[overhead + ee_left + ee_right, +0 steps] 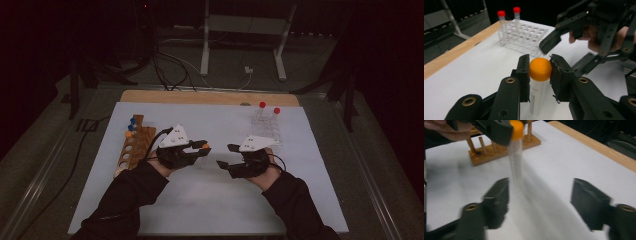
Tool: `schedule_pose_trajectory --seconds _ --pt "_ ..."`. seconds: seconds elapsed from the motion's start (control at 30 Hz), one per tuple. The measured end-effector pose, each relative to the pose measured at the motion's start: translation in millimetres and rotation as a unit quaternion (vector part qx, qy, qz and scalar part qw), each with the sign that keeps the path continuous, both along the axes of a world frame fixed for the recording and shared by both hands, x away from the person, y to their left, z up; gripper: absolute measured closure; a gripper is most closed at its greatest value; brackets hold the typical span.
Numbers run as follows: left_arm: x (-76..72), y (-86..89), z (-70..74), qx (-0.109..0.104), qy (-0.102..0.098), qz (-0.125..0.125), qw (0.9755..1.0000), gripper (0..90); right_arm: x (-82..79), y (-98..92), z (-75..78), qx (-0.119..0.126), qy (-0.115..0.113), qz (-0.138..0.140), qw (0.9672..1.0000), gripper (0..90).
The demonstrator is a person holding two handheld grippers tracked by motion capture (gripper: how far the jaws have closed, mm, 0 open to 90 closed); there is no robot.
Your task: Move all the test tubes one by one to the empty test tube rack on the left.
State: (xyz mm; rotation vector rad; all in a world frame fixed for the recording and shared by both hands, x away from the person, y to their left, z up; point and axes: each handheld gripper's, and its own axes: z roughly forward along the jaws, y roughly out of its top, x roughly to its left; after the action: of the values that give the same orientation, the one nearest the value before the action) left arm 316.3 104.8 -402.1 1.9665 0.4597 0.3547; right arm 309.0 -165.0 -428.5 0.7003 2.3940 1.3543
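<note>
Left tool [540, 72] pinches the orange-capped tube [539, 82] just under its cap; right tool [539, 205], at its three o'clock, gapes wide and empty. The hanging tube could swing or slip.

A white-topped table [210, 200] carries a wooden rack [134, 145] and a clear rack [265, 127].

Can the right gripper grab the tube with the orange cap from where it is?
Probably yes. The right gripper has its jaws open and faces the orange-capped tube across a bare stretch of white mat. The left gripper grips the tube just under the cap, leaving the lower part free.
</note>
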Motion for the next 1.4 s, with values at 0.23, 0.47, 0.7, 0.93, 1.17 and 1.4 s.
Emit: schedule_pose_trajectory --seconds 0.23,0.47,0.7,0.93,1.17,1.4 --pt "-1.5 32.7 13.4 -0.008 -0.009 0.039 0.9992 71.6 -1.0 -0.1 1.8 0.005 0.001 -0.018 0.9998 8.8" --pt "-4.1 66.7 22.0 -0.011 -0.016 0.077 0.9969 71.6 -1.0 -0.3 1.9 0.010 0.009 -0.008 0.9999 0.0" --pt "-6.9 94.3 22.9 -0.018 -0.017 0.113 0.9933 71.7 -1.9 -0.1 3.0 0.013 0.005 -0.005 0.9999 0.0" --pt "-10.7 120.5 26.8 -0.020 -0.023 0.146 0.9889 71.7 -2.6 0.3 3.7 0.013 0.004 -0.004 0.9999 0.0" --pt "-13.6 144.9 28.9 -0.030 -0.028 0.176 0.9835 71.7 -2.5 -0.6 4.2 0.015 0.006 -0.002 0.9999 0.0" --pt "-13.2 166.1 26.5 -0.034 -0.029 0.208 0.9770 71.6 -2.1 -0.3 3.9 0.013 0.007 -0.002 0.9999 0.0"
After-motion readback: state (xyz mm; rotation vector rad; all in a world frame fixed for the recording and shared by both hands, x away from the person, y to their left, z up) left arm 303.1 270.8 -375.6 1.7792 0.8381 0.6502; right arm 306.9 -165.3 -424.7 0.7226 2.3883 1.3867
